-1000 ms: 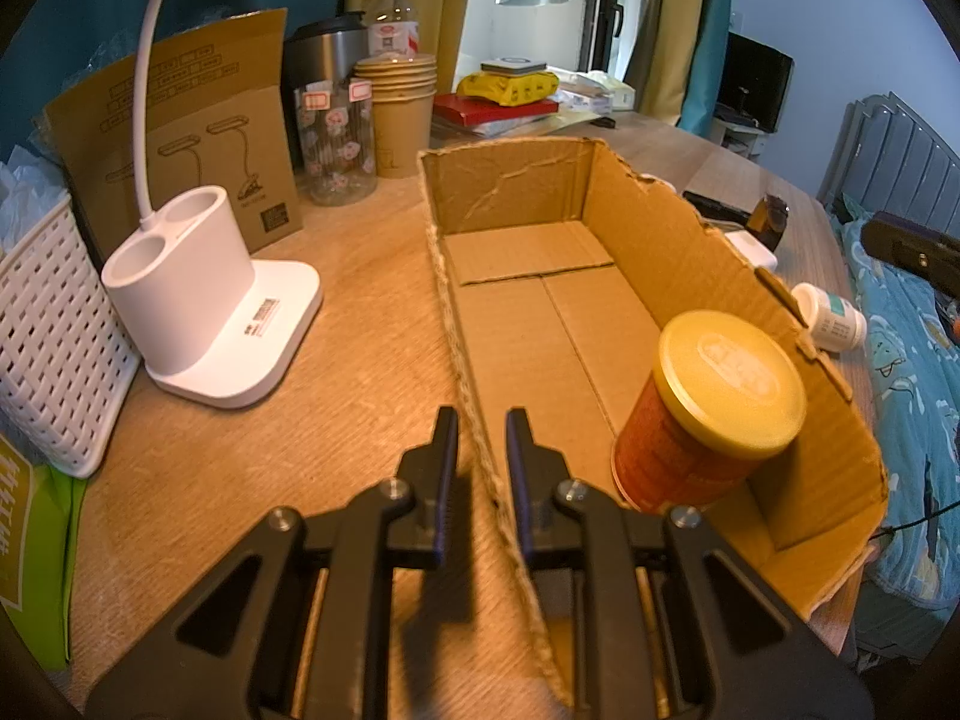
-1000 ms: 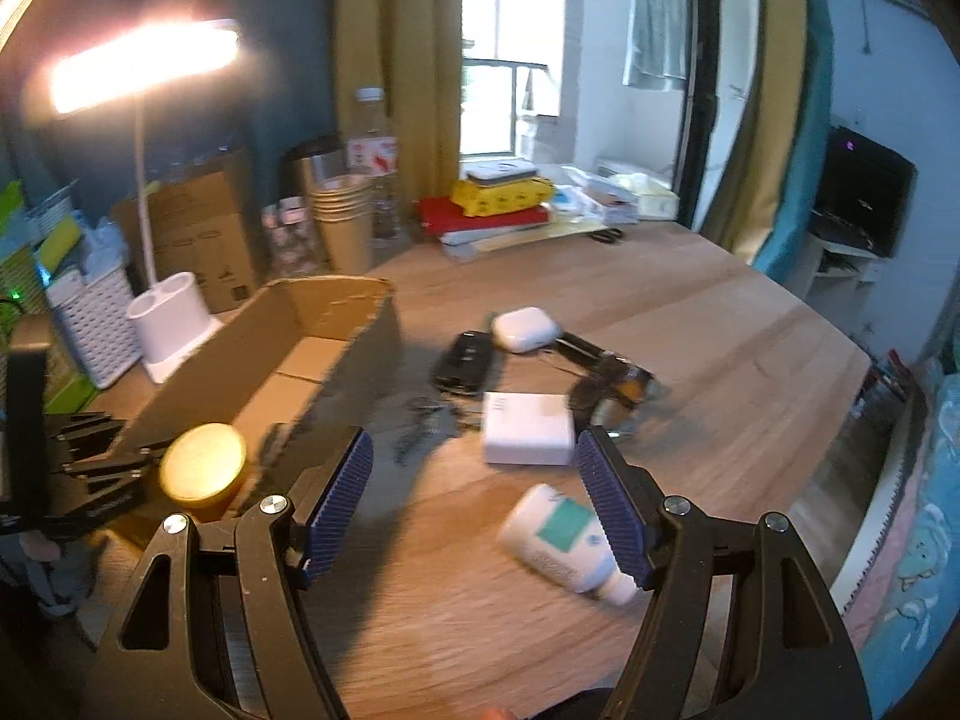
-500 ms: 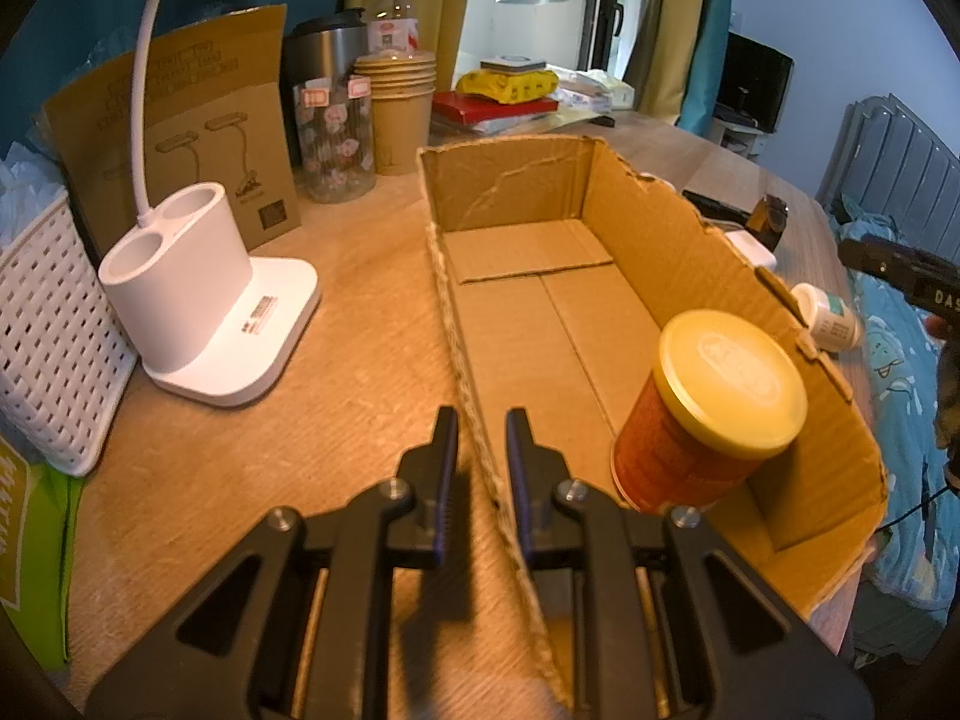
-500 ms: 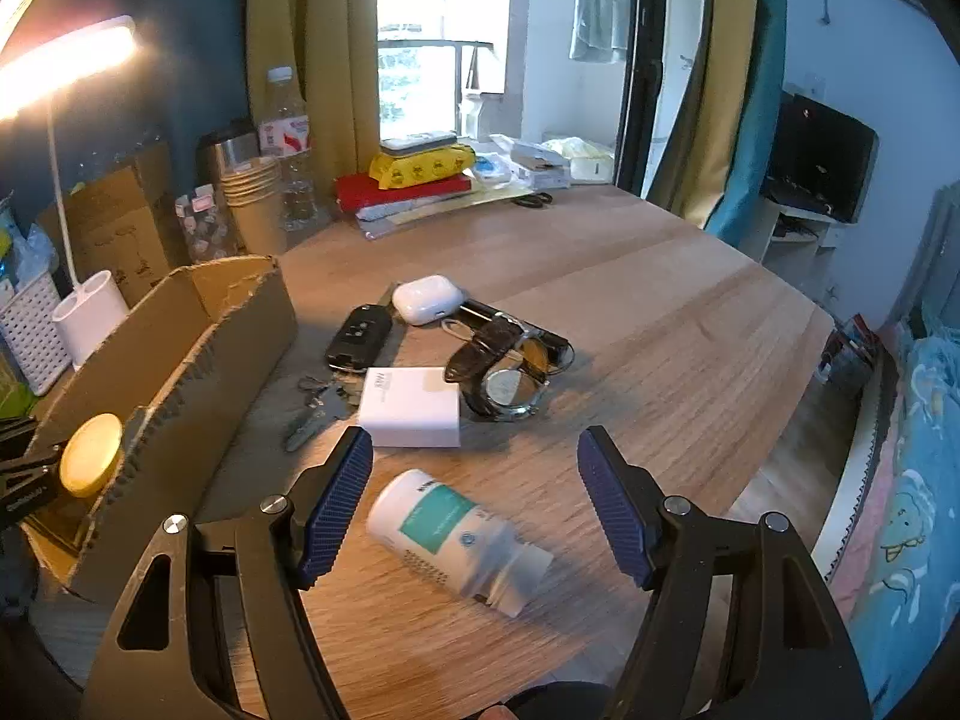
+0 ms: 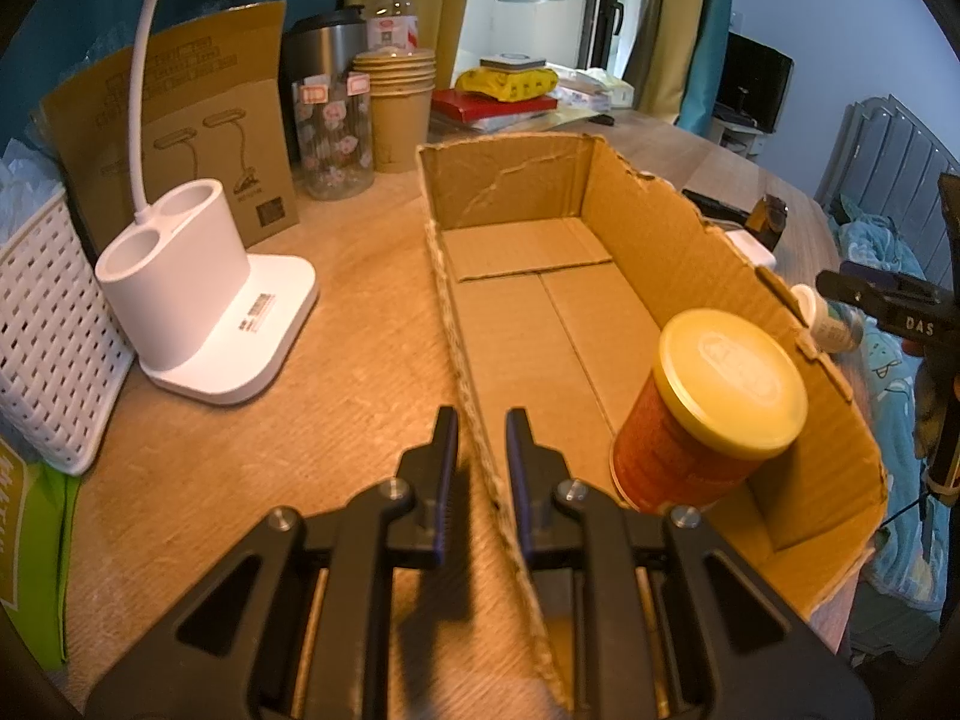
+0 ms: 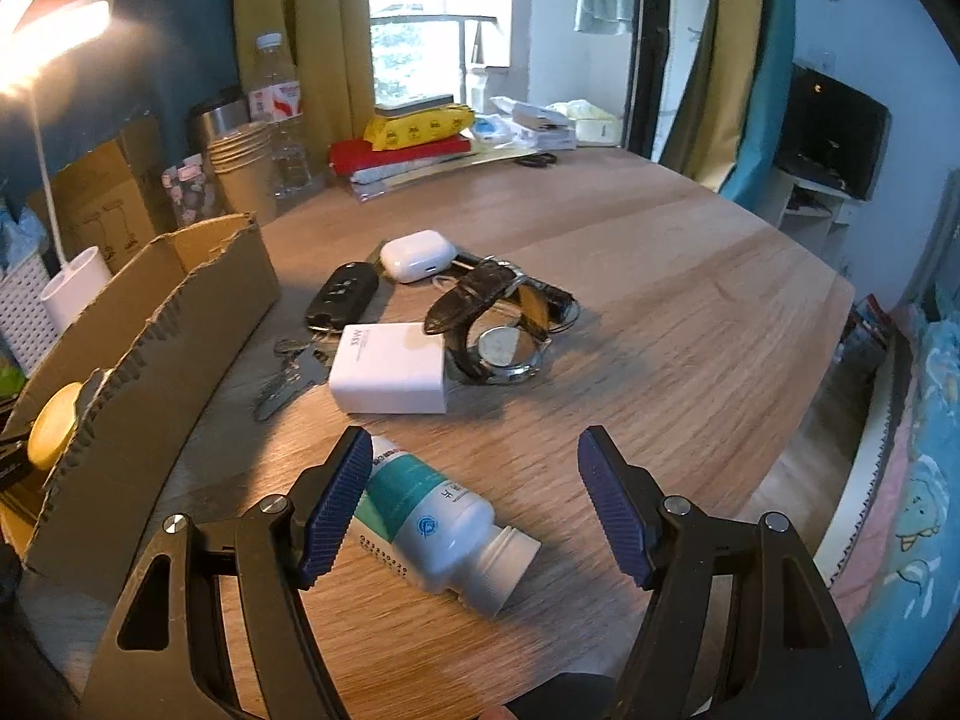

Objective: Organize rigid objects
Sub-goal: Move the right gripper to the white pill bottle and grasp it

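Left gripper (image 5: 482, 441) was clamped on the near wall of the cardboard box (image 5: 678, 234), a can (image 5: 708, 414) inside. Right gripper (image 6: 474, 504) stood wide over the white bottle (image 6: 438, 525) lying on the table (image 6: 660, 300).

We see warm light from the lit lamp head (image 6: 57, 24) glaring upper left, cooler daylight through the window (image 6: 432, 54) ahead, soft shadows on the worktop (image 6: 660, 276), and fisheye bending with dark corners.
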Motion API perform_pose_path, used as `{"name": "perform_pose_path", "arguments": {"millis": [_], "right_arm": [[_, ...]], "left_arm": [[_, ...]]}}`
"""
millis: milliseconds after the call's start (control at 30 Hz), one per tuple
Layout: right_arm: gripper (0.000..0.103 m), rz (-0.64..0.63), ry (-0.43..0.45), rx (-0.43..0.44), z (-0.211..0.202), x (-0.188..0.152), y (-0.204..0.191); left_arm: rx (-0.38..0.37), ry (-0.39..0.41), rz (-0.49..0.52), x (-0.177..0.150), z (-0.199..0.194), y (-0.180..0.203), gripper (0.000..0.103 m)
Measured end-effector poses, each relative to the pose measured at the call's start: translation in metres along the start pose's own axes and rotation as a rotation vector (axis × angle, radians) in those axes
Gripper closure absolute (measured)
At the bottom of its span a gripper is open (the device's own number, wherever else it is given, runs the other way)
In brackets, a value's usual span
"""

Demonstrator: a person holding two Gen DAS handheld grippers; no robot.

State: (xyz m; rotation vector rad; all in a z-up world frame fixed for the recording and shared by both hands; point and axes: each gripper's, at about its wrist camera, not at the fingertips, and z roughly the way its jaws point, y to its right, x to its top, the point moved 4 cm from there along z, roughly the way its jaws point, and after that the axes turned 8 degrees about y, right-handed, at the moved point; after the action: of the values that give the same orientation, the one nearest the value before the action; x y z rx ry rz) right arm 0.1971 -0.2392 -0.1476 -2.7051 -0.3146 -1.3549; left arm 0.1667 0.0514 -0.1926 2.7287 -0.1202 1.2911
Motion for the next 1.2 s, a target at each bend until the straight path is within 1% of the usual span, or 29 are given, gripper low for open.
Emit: {"name": "perform_pose_path", "arguments": {"millis": [200,333,567,733,800,967,1200], "right_arm": [[0.029,-0.014,-0.021,0.082,-0.004,-0.008,-0.011],[0.029,-0.058,-0.054,0.079,0.001,-0.017,-0.022],[0.030,-0.077,-0.079,0.084,0.009,-0.023,-0.035],[0.052,-0.093,-0.101,0.073,0.014,-0.025,-0.043],[0.056,-0.095,-0.110,0.079,0.016,-0.027,-0.045],[0.056,-0.106,-0.108,0.096,0.015,-0.026,-0.050],[0.057,-0.110,-0.072,0.116,0.004,-0.016,-0.056]], "left_arm": [[0.000,0.000,-0.001,0.000,0.000,0.000,0.085],[0.000,-0.001,-0.001,0.000,0.000,0.000,0.085],[0.000,-0.001,-0.001,0.000,0.000,0.000,0.085],[0.000,-0.001,0.000,0.000,0.000,0.000,0.085],[0.000,-0.001,0.000,0.000,0.000,0.000,0.085],[0.000,-0.001,0.000,0.000,0.000,0.000,0.085],[0.000,-0.001,0.000,0.001,0.000,0.000,0.085]]}}
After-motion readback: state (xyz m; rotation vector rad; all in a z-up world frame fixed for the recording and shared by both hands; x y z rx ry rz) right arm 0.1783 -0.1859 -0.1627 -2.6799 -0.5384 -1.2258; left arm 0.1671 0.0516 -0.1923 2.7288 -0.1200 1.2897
